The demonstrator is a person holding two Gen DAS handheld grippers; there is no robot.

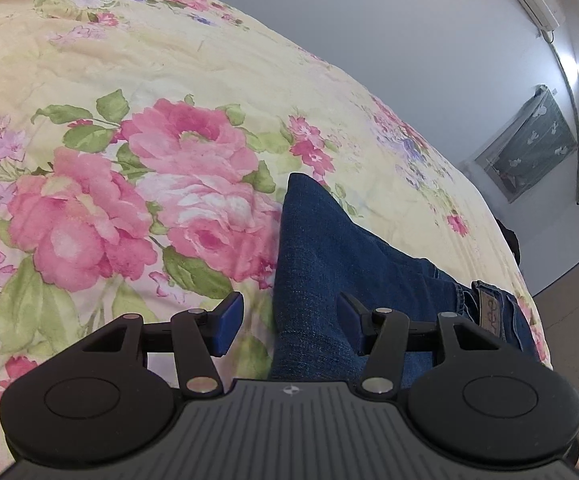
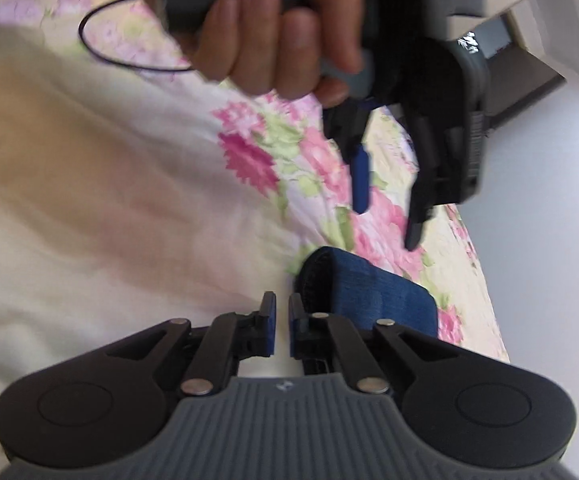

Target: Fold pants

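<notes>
Jeans (image 1: 329,264) run forward and right of the left gripper (image 1: 289,322) — fingers apart, empty.
Right gripper (image 2: 282,322) nearly closed, seemingly empty — blurred; jeans just ahead-right.

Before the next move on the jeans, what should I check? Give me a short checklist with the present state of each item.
1. Left hand-held gripper open: ok, jaws wide apart.
2. Left one holds nothing: ok, jeans lie under it on the floral bedspread.
3. Right hand-held gripper state: jaws nearly closed, a narrow gap with nothing inside.
4. Jeans end free of the right one: ok, beside it.
5. Jeans lying flat: cannot tell, only part shows.
6. Cable away from jeans: ok.
</notes>
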